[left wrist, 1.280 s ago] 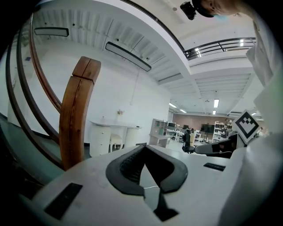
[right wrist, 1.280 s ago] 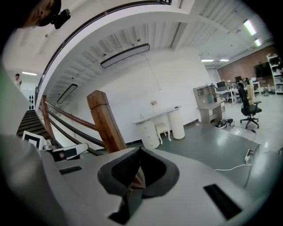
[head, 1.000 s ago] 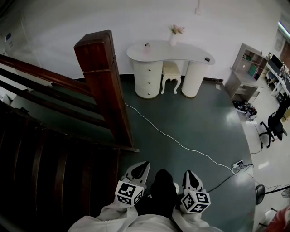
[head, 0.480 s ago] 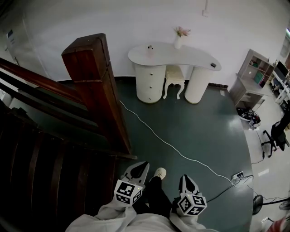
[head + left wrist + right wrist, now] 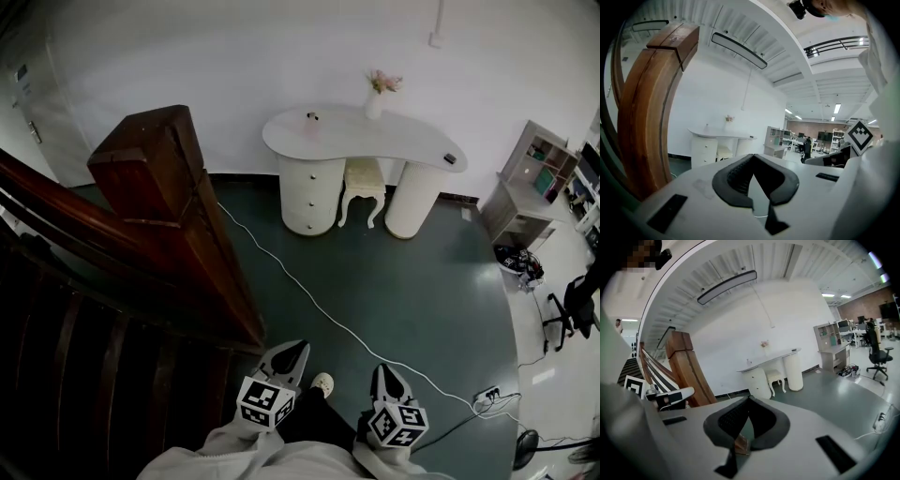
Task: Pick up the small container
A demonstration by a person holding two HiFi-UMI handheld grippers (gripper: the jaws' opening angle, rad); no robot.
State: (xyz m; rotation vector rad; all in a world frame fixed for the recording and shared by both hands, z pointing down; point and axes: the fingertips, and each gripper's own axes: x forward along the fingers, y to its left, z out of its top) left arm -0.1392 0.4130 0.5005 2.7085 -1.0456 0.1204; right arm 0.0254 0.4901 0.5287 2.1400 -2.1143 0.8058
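A small container [image 5: 311, 119] stands on the left end of a white curved desk [image 5: 412, 141] against the far wall, beside a vase of pink flowers [image 5: 376, 97]. It is too small to make out in detail. Both grippers are held low in front of the person, far from the desk. My left gripper [image 5: 292, 354] [image 5: 753, 157] is shut with nothing between its jaws. My right gripper [image 5: 386, 375] [image 5: 749, 398] is also shut and empty. The desk [image 5: 717, 136] [image 5: 773, 359] shows ahead in both gripper views.
A dark wooden newel post [image 5: 159, 164] and stair rail stand at the left. A white cable [image 5: 319, 309] crosses the green floor to a power strip [image 5: 487, 396]. A white stool [image 5: 361, 180] sits under the desk. A shelf unit [image 5: 530, 173] and office chair [image 5: 577, 305] are at right.
The view has advanced toward the desk, which now sits lower and nearer; the newel post has slid left. Both grippers keep their place in view and stay shut.
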